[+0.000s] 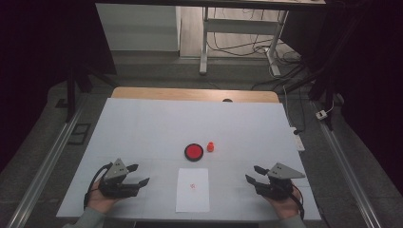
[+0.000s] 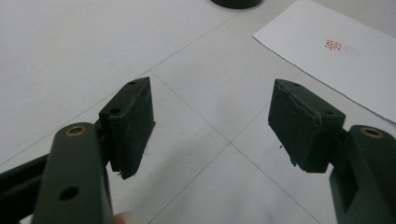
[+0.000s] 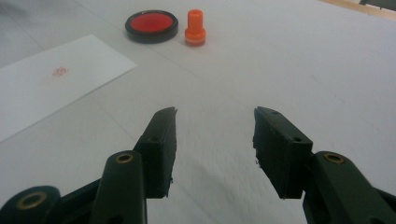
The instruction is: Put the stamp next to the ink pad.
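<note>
White table (image 1: 142, 123), stamped paper (image 1: 192, 189), possibly ink pad (image 1: 194, 152)

Both tongs are black, each topped by a grey three-cornered plate: the left tongs (image 1: 138, 175) and the right tongs (image 1: 253, 174). Brass-ringed holes mark the arms, small screw holes dot the rectangular pads (image 2: 132, 120), black cables trail behind, and grey-green sleeves cover the wrists.

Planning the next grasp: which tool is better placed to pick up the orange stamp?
Right, probably. The orange stamp stands right of the ink pad, which lies between it and the left tool. The right tool is open with bare table ahead.
</note>
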A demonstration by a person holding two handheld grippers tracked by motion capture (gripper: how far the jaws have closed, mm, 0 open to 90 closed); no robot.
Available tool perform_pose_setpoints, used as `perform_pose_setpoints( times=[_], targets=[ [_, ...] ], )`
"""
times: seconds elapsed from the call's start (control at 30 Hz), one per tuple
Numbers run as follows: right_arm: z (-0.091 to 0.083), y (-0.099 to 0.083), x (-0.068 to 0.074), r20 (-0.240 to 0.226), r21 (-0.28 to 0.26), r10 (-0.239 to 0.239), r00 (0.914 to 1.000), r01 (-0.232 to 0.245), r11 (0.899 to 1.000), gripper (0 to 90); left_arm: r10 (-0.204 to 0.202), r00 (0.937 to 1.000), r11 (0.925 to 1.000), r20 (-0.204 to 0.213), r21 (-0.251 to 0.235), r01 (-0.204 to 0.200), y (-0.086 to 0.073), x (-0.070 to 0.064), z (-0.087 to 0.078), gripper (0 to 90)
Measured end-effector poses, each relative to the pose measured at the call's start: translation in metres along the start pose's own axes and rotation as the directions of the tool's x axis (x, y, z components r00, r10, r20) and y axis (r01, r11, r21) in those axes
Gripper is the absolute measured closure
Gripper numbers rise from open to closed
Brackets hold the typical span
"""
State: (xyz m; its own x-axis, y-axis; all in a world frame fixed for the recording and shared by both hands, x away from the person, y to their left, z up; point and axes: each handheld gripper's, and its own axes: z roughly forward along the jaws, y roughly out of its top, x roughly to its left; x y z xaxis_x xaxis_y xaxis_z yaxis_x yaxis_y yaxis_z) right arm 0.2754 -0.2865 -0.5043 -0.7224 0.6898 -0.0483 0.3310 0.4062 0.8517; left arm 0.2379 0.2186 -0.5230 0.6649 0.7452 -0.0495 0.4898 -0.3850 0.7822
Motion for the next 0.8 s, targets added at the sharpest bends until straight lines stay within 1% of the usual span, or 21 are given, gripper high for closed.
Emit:
perform_pose_setpoints(
  times=[0.13, 0.27, 0.43, 0.53, 0.8],
  targets=[
    [-0.01, -0.009, -0.002, 0.01, 0.011, 0.001, 0.9999, -0.001, 1.0, 48.3, 0.004, 1.0, 1.0, -0.002, 0.003, -0.004, 0.0, 0.0, 0.001, 31.0],
    [-0.014, -0.014, -0.005, 0.014, 0.016, 0.008, 0.9999, -0.008, 1.0, 48.3, 0.003, 1.0, 1.0, -0.004, 0.002, -0.003, 0.0, -0.001, 0.001, 31.0],
    [-0.014, -0.013, -0.006, 0.012, 0.007, 0.008, 0.9999, -0.008, 1.0, 48.2, 0.0, 1.0, 1.0, -0.004, 0.002, 0.0, 0.0, 0.0, 0.0, 31.0],
    [-0.014, -0.013, -0.005, 0.01, 0.01, 0.0, 0.9999, 0.0, 1.0, 48.1, 0.0, 1.0, 1.0, -0.004, 0.002, 0.0, 0.0, 0.0, 0.0, 31.0],
    [-0.013, -0.012, -0.005, 0.009, 0.009, -0.003, 1.0, 0.003, 1.0, 48.0, 0.001, 1.0, 1.0, -0.005, 0.003, -0.001, 0.0, 0.0, 0.0, 31.0]
  ],
)
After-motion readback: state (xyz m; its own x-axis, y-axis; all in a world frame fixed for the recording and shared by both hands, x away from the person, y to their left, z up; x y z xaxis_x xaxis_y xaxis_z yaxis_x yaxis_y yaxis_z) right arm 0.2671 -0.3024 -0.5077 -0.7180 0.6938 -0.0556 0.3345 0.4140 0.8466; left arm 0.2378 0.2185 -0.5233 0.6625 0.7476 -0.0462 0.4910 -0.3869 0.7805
